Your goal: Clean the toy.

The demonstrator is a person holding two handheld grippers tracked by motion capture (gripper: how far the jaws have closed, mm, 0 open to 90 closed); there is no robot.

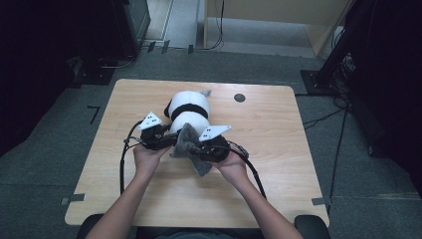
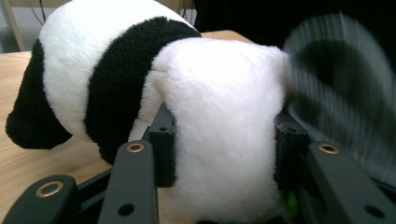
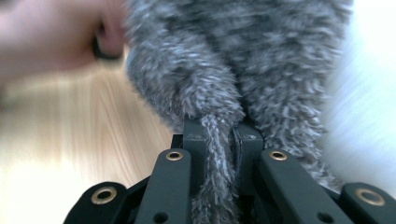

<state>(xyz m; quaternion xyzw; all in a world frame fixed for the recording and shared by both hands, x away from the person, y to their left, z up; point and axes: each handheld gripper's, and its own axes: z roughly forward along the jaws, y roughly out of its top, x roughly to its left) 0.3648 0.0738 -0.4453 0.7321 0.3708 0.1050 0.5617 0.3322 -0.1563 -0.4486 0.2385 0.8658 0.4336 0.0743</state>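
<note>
While the left gripper [image 2: 224,140] clamps the panda [image 2: 219,116] between its jaws, the right gripper's [image 3: 219,135] jaws pinch only a thin fold of grey fur [image 3: 217,158]. That fold could slip out under a pull. Compressed plush may also squirm free of the left jaws.

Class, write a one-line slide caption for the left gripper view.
Left gripper clamps the white rump of a plush panda lying on the wooden table, grey furry fabric blurred alongside.

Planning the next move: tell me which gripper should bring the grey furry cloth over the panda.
Right. The right gripper is already shut on the grey furry cloth, which lies against the plush panda. The left gripper is clamped on the panda's white body and looks better kept there to steady it.
</note>
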